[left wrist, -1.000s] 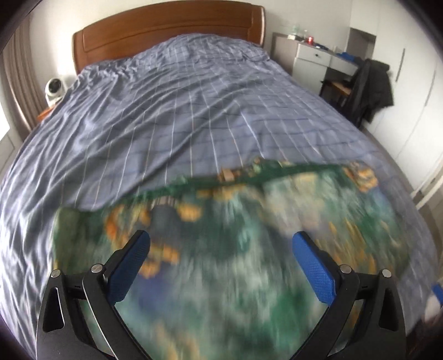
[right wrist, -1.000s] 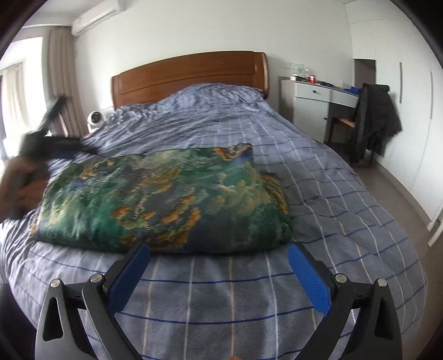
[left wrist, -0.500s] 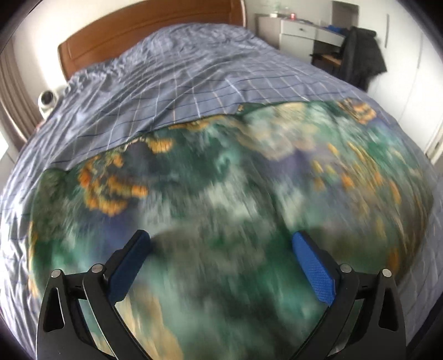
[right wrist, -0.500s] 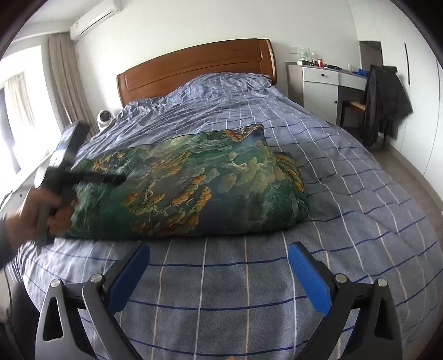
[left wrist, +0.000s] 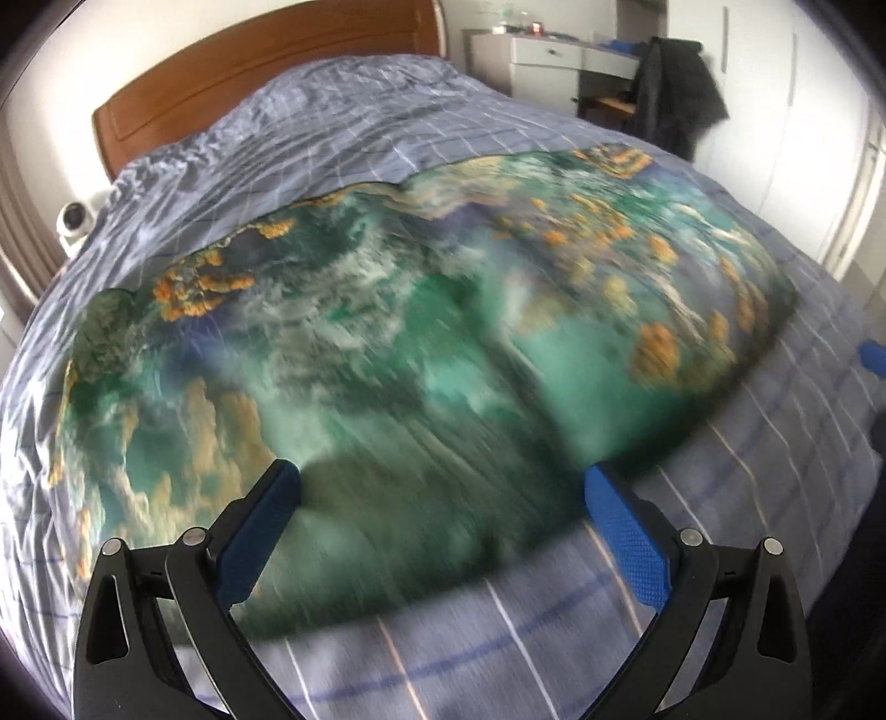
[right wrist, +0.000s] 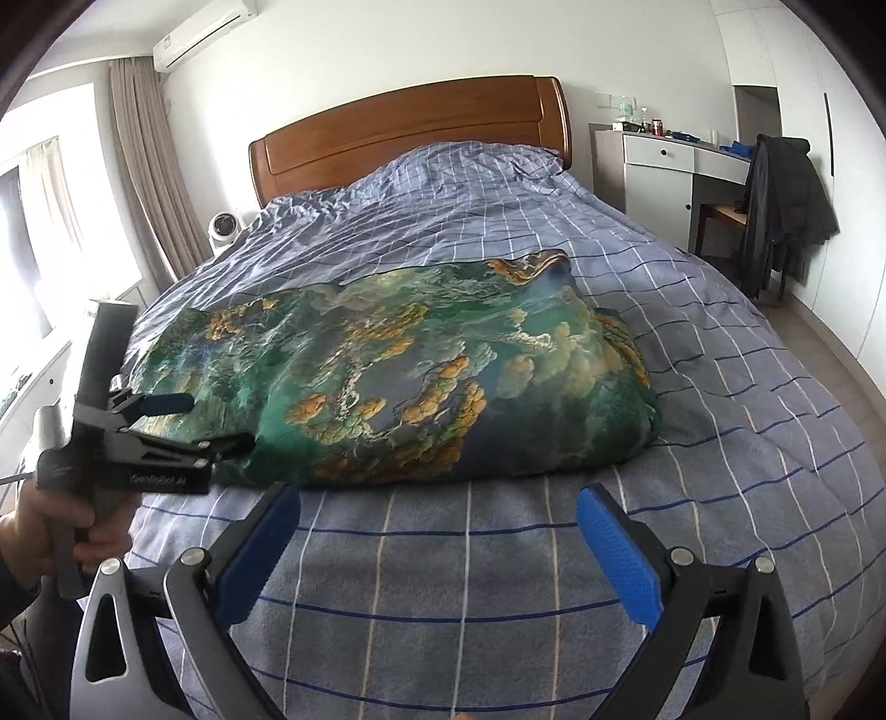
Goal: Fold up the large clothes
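Across the left wrist view, the folded green garment (left wrist: 421,354) lies blurred on the bed (left wrist: 343,144); left tongs (left wrist: 443,487) spread wide over its near edge, gripping nothing. From the right wrist, right tongs (right wrist: 437,518) spread, empty, above bedcover; garment at 12 o'clock, left tongs at 9 o'clock beside it.

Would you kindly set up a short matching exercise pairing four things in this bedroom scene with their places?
Things:
1. green printed quilt
2. dark jacket
3. white fan
4. air conditioner

Places:
A. high on the wall above the curtain
B. folded on the checked bedspread
C. draped over the chair by the desk
D. beside the bed near the headboard

Pairs: 1-B, 2-C, 3-D, 4-A
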A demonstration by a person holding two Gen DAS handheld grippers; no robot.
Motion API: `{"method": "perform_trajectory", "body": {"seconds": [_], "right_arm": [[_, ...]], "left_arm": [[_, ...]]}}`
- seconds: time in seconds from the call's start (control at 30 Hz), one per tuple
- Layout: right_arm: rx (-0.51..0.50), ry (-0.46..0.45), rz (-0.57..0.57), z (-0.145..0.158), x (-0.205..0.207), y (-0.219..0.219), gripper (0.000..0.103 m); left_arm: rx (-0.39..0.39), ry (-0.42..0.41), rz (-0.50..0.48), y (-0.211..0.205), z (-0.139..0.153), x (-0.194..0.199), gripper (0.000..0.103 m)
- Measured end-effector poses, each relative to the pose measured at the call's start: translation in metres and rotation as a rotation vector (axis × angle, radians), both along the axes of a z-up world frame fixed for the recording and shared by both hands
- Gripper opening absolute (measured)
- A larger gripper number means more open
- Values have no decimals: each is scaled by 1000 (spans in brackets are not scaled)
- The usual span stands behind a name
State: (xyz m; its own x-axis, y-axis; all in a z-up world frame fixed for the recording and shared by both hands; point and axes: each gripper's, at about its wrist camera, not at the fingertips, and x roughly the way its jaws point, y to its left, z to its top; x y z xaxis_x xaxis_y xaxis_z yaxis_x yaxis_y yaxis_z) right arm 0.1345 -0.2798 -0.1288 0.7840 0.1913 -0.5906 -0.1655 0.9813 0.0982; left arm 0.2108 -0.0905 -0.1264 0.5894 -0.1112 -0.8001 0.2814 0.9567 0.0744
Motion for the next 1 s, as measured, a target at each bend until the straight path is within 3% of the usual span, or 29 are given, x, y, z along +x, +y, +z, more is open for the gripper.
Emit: {"method": "perform_trajectory", "body": {"seconds": [0.17,0.27,0.33,0.5,0.67,0.7,0.73,0.77,0.8,0.87,0.9,1.0], "right_arm": [[36,20,-54,-2,8,-17,102],[107,20,-118,-1,20,-43,102],[202,53,-161,-5,38,-68,102],[548,180,-244,-41,90,-118,102],[680,268,-352,-78,125,-126,103],[680,255,-359,-77,126,-125,101],[673,239,-360,-73,127,-123,91],[652,226,-369,-71,127,-122,58],[633,211,-378,-69,126,-120,51],[579,155,-362,-57,120,-113,37],[503,109,-343,-45,114,-102,33],[295,-41,-264,0,92,-64,32]], "left_arm": [[-22,-18,-43,-1,14,-24,102],[-50,-36,-36,5,25,-29,102],[-68,-42,-20,10,33,-28,102],[-70,-48,-1,15,46,-19,102],[-67,-43,-18,11,57,-10,102],[-67,-40,-26,9,60,-8,102],[-66,-37,-37,5,65,-3,102],[-66,-40,-45,2,69,0,102],[-67,-45,-54,-1,75,4,102],[-84,-64,-80,-12,94,13,102],[-98,-69,-94,-17,103,18,102],[-157,-39,-147,-35,129,40,102]]}}
